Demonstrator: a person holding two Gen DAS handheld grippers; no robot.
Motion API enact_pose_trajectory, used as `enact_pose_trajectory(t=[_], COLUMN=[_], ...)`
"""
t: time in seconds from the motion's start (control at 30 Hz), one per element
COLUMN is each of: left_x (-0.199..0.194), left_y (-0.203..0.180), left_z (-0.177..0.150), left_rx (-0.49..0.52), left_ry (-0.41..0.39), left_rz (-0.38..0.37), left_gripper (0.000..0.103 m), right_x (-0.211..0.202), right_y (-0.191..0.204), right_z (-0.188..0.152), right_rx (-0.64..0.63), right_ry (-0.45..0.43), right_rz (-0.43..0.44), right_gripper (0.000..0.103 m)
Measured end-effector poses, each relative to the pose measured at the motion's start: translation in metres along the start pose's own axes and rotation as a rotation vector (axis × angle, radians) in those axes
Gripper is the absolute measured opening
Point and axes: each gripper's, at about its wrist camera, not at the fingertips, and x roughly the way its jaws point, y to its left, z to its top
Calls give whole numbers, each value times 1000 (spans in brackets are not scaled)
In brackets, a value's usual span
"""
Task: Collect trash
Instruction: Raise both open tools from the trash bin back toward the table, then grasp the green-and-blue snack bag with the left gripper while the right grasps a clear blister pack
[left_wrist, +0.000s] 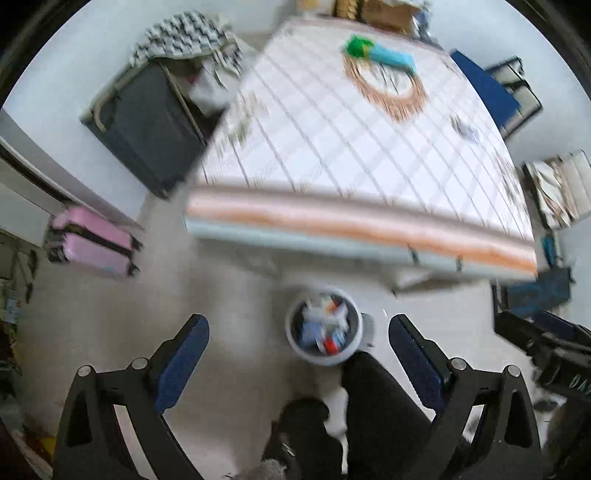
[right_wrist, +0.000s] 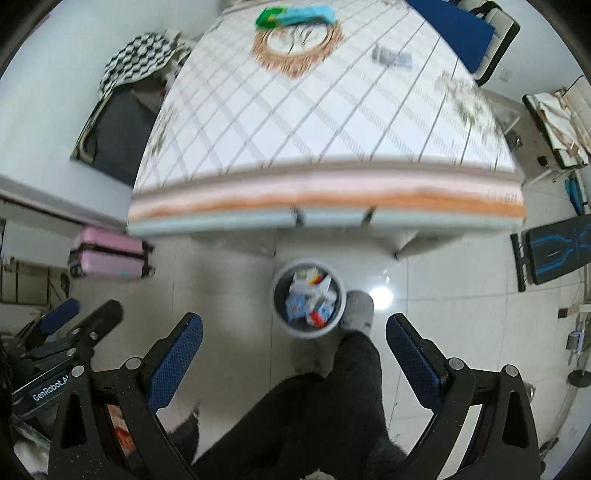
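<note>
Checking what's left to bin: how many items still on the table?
2, though blur may hide more. A green-and-blue package lies at the far edge by the round ring print; a small grey item sits right of that print. The bin on the floor already holds trash.

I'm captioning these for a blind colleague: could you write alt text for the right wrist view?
The open, empty right tool points down at a round bin full of trash on a tiled floor, beside the person's slipper. Beyond stands a table with a green-and-blue packet.
</note>
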Motion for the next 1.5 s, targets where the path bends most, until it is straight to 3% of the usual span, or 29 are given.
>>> enact_pose_trajectory(t=[0.13,0.3,0.5,0.63,0.73,0.83,0.87,1.07,1.2,1.33,1.37,1.5], left_x=[11,50,125,167,182,191,193,197,203,225,233,263], left_y=[-20,-54,-88,-99,-98,-94,-93,-88,-78,-70,-72,-88], left_z=[55,124,198,236,255,275,281,341,392,430,441,463], left_rx=[-7,-21,-68,-101,-130,-168,-180,-256,-380,-540,-565,-612], left_ry=[-43,-40,92,166,193,209,210,175,148,155,163,208], left_rz=[18,58,105,133,139,130,125,67,-41,-206,-240,-305], left_gripper=[103,103,103,103,103,103,103,103,102,102,100,69], right_x=[6,33,112,167,194,200,199,188,182,184,185,201], right_y=[-23,-82,-160,-183,-181,-166,-162,-159,-171,-186,-186,-188], right_z=[70,180,315,379,400,410,413,435,476,526,535,576], right_rx=[61,150,296,342,335,290,279,247,263,289,292,291], right_ry=[-24,-42,-13,30,76,49,33,-2,-22,-56,-64,-57], right_rz=[-18,-57,-83,-80,-110,-188,-232,-145,-97,-94,-100,-125], right_gripper=[101,101,101,101,102,90,74,48,48,48,48,48])
